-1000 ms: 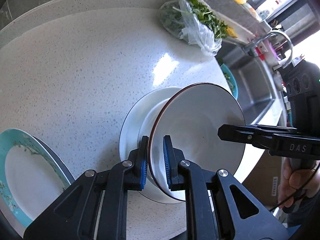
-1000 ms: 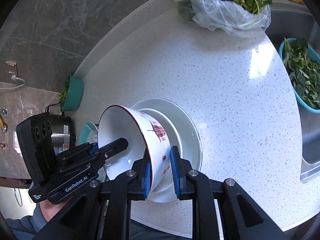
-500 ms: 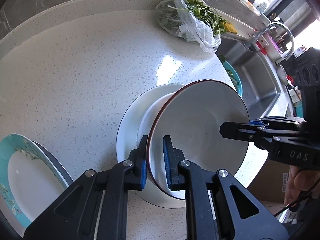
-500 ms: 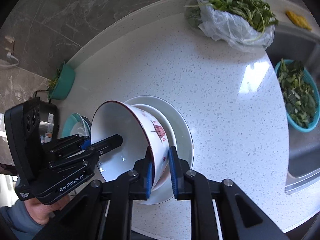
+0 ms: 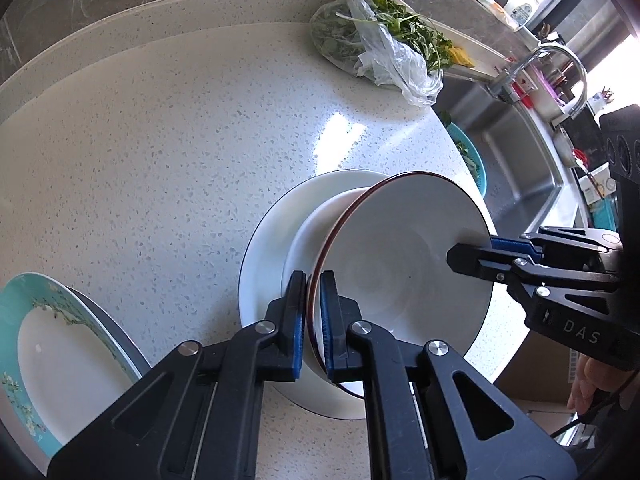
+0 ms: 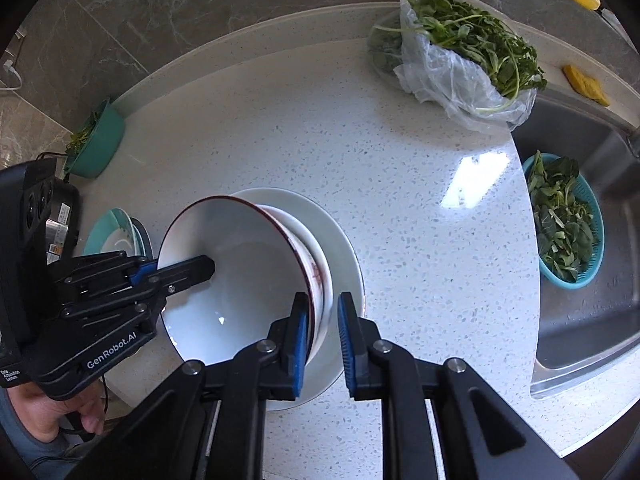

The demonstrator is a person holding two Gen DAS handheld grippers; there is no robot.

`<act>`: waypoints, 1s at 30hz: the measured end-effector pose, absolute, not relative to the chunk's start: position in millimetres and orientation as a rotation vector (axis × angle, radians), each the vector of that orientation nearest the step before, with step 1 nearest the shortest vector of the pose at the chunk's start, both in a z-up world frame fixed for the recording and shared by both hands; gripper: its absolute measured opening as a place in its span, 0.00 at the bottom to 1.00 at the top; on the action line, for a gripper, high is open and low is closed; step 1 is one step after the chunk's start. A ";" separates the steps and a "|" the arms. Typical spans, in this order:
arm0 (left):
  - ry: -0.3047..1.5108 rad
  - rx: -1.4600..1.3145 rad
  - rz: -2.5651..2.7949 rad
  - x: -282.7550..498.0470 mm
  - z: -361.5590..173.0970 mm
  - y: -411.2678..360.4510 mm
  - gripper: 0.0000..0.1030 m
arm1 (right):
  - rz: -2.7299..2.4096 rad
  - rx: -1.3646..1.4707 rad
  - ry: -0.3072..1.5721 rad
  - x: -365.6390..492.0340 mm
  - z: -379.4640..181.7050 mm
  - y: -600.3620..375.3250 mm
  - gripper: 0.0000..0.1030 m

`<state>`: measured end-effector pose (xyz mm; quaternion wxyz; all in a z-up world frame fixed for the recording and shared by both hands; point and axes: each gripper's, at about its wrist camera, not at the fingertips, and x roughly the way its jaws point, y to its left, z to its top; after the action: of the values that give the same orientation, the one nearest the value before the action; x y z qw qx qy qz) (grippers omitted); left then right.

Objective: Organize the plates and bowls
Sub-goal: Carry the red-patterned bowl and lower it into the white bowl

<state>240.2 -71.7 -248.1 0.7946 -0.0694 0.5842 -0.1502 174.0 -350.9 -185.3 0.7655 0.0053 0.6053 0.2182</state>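
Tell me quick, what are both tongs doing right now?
Left tongs: shut on the rim of the red-rimmed bowl.
Right tongs: open, pads astride the bowl's opposite rim, with a gap at the outer pad.

1. I am looking at a home kitchen: a speckled white stone worktop (image 6: pixel 360 152) with a grey marbled wall behind it.
2. At the worktop's right edge sits a steel sink (image 6: pixel 580 320) with a chrome tap (image 5: pixel 560 60).
3. A plastic bag of leafy greens (image 6: pixel 460 52) lies near the back edge, and a teal colander of leaves (image 6: pixel 564 220) sits in the sink.
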 end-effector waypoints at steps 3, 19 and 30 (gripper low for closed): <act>1.250 -0.158 -0.322 239.1 -248.2 -69.9 0.06 | 0.485 0.056 1.326 175.4 -187.0 -354.5 0.18; 1.207 -0.251 -0.311 232.7 -242.0 -61.5 0.15 | 0.514 0.112 1.349 184.9 -187.2 -363.2 0.08; 1.151 -0.276 -0.311 228.1 -232.8 -50.5 0.56 | 0.517 0.069 1.366 186.1 -188.8 -354.5 0.08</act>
<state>228.1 -50.5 -232.8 0.8185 -0.1296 0.5402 -0.1462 186.1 -354.5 -188.8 0.7443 0.0317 0.6240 0.2359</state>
